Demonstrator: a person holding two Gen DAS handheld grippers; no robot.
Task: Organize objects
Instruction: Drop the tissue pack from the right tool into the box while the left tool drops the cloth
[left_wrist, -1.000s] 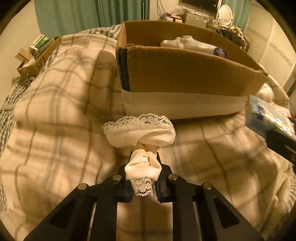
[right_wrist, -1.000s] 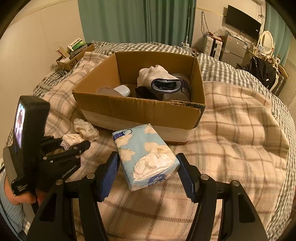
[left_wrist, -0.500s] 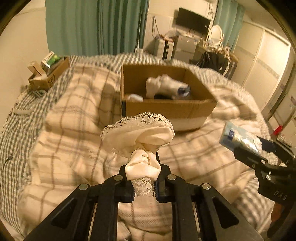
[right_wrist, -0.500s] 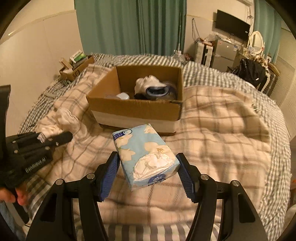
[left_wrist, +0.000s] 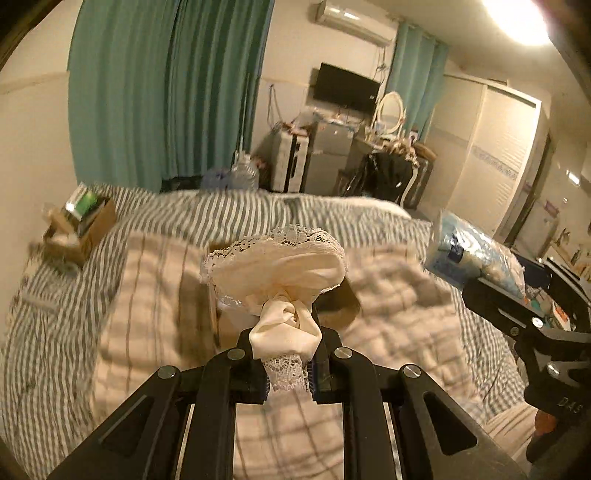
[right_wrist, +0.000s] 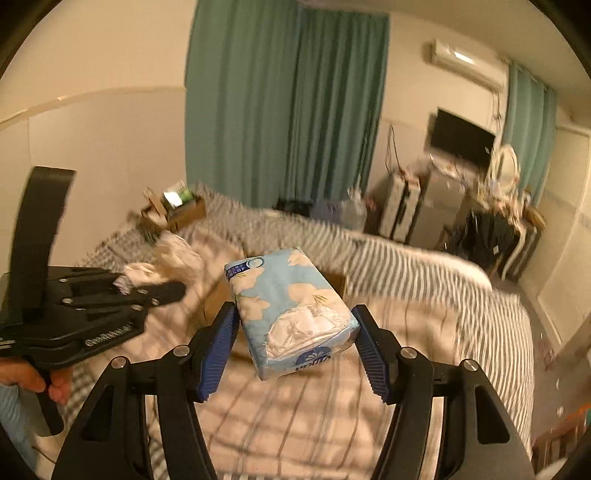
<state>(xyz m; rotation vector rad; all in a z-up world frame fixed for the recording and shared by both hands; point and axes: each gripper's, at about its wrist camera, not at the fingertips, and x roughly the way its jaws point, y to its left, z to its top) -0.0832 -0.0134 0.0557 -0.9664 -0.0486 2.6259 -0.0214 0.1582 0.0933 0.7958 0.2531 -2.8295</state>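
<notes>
My left gripper (left_wrist: 286, 363) is shut on a cream lace-trimmed cloth (left_wrist: 275, 264) and holds it high above the bed. My right gripper (right_wrist: 293, 341) is shut on a light blue tissue pack (right_wrist: 291, 306), also raised. The cardboard box (left_wrist: 338, 301) sits on the plaid blanket, mostly hidden behind the cloth in the left wrist view and behind the pack (right_wrist: 336, 282) in the right wrist view. The right gripper with the pack (left_wrist: 476, 258) shows at the right of the left wrist view. The left gripper (right_wrist: 147, 291) shows at the left of the right wrist view.
A small cardboard box of items (left_wrist: 79, 229) sits at the bed's far left corner. The plaid blanket (left_wrist: 147, 295) lies over a striped sheet (left_wrist: 240, 214). Furniture, a TV (left_wrist: 347, 86) and a wardrobe (left_wrist: 495, 155) stand beyond the bed.
Both grippers have lifted and tilted upward with their loads. The box has dropped behind the held cloth and pack, and more of the room shows.
</notes>
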